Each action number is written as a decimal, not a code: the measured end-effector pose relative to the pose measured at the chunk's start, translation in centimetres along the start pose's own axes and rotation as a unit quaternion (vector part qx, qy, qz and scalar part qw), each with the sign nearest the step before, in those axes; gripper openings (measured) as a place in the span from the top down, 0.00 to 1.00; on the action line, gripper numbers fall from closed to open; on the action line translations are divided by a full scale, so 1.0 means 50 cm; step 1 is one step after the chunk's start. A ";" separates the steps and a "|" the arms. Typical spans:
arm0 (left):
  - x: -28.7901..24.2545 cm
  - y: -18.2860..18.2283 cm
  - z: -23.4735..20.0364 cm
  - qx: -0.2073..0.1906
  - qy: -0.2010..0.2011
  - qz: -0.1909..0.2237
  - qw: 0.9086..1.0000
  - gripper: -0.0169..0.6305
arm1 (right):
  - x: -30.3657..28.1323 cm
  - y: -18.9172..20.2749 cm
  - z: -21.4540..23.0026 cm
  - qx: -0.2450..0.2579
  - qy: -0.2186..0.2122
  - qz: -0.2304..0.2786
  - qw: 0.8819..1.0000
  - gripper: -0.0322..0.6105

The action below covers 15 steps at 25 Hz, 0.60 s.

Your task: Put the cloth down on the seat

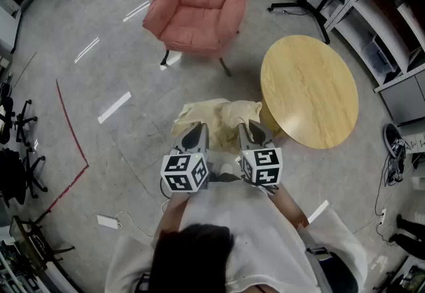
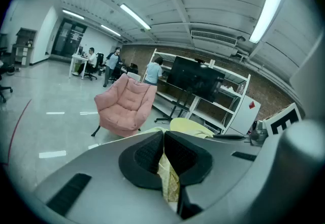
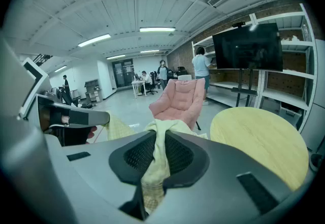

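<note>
Well short of the pink padded armchair (image 1: 199,2), your left tongs (image 1: 194,129) and right tongs (image 1: 253,127) each clamped shut on the crumpled pale yellow cloth (image 1: 214,113), cloth bunched between them, off its seat.

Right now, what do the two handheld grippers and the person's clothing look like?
Both the left gripper and the right gripper have smooth grey shells that taper to two jaws lined with black, mesh-textured pads. At its rear each carries a white cube printed with black square markers. The person wears a white top.
</note>
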<state>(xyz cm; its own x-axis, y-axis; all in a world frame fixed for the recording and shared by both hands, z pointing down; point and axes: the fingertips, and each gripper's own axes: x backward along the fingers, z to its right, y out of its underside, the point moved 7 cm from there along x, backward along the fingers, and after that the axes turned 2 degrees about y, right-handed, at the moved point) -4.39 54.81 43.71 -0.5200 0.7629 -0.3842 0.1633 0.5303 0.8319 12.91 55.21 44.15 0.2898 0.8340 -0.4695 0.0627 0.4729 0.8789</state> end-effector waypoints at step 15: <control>-0.001 -0.004 -0.011 -0.012 0.020 -0.003 1.000 0.92 | -0.013 0.012 -0.032 -0.010 -0.016 -0.007 1.000 0.84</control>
<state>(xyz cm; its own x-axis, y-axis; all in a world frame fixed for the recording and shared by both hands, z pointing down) -4.86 54.46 43.77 -0.5545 0.7442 -0.3724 0.1412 0.5252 0.8392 11.24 55.37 44.84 0.3191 0.8177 -0.4791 0.0475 0.4911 0.8698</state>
